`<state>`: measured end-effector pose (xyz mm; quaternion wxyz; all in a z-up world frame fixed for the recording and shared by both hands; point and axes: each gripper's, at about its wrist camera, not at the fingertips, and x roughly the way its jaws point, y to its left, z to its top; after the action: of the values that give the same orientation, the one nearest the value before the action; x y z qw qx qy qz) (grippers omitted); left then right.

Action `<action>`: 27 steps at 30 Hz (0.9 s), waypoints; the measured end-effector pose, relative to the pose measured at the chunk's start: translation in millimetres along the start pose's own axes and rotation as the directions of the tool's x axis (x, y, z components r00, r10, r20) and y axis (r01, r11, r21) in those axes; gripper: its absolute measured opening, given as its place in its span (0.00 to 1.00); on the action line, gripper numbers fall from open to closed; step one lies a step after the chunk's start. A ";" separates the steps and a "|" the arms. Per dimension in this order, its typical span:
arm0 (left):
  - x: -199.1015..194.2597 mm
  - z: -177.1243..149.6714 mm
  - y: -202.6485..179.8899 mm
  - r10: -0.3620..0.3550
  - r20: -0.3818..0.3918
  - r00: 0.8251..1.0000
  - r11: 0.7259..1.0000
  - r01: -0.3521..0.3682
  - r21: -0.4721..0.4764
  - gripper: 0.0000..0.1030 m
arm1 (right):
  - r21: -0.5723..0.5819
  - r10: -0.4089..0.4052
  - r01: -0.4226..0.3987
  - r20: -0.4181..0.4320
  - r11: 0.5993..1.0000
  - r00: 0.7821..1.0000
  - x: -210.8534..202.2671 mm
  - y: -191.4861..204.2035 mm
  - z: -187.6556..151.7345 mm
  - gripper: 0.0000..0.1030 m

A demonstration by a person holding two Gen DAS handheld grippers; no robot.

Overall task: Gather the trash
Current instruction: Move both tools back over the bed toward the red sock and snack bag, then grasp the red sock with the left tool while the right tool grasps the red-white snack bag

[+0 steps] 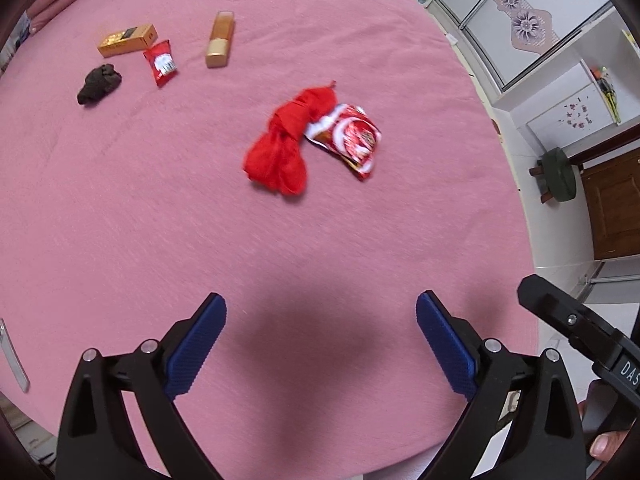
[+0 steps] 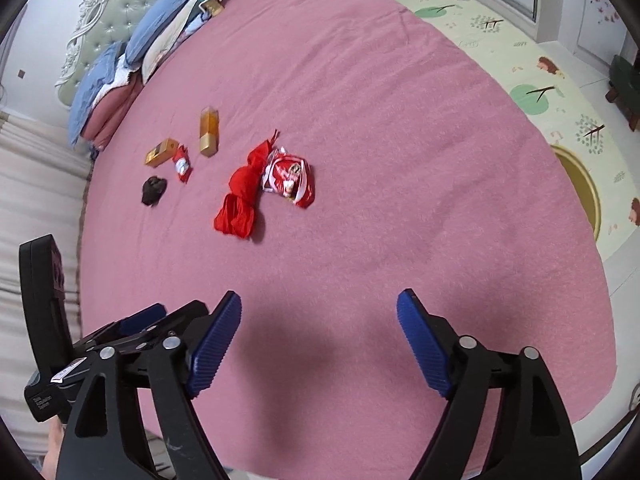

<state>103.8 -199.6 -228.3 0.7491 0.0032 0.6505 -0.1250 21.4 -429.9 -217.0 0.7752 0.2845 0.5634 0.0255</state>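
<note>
On the pink bedspread lie a crumpled red bag and, touching its right side, a red-and-white snack wrapper. Farther off are a small red packet, two gold boxes and a dark crumpled lump. The same litter shows in the right wrist view: red bag, wrapper, packet, lump. My left gripper is open and holds nothing, well short of the litter. My right gripper is open and holds nothing too, beside the left gripper.
Blue and pink pillows lean on a padded headboard at the far end. A patterned play mat covers the floor right of the bed. A dark green stool stands by a wooden door. A flat pale object lies at the bed's left edge.
</note>
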 end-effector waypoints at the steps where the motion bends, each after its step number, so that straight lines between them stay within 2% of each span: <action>1: 2.5 5.7 5.5 0.004 0.002 1.000 1.000 -0.004 0.001 0.93 | 0.000 -0.008 0.008 0.008 1.000 1.000 1.8 2.7 1.8 0.76; 11: 23.1 49.8 17.3 0.014 0.039 0.999 1.000 -0.013 -0.003 0.93 | -0.069 -0.032 0.032 -0.002 0.997 0.999 40.6 20.4 47.0 0.77; 17: 53.3 77.4 18.3 0.021 0.016 1.000 1.000 -0.021 0.013 0.93 | -0.087 -0.047 0.043 -0.045 0.995 0.998 72.4 19.9 73.1 0.77; 22: 87.2 101.3 18.7 0.061 -0.018 0.998 0.996 -0.059 0.060 0.93 | -0.099 -0.054 0.045 -0.089 0.994 0.995 102.3 18.3 93.1 0.76; 27: 111.3 115.7 25.3 0.062 -0.049 0.997 0.997 -0.059 0.056 0.92 | -0.117 -0.044 0.028 -0.136 0.993 0.990 132.0 22.4 110.2 0.76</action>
<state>234.9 -214.9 -323.1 0.7354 0.0464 0.6654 -0.1196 173.6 -409.0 -297.4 0.7497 0.2267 0.6186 0.0634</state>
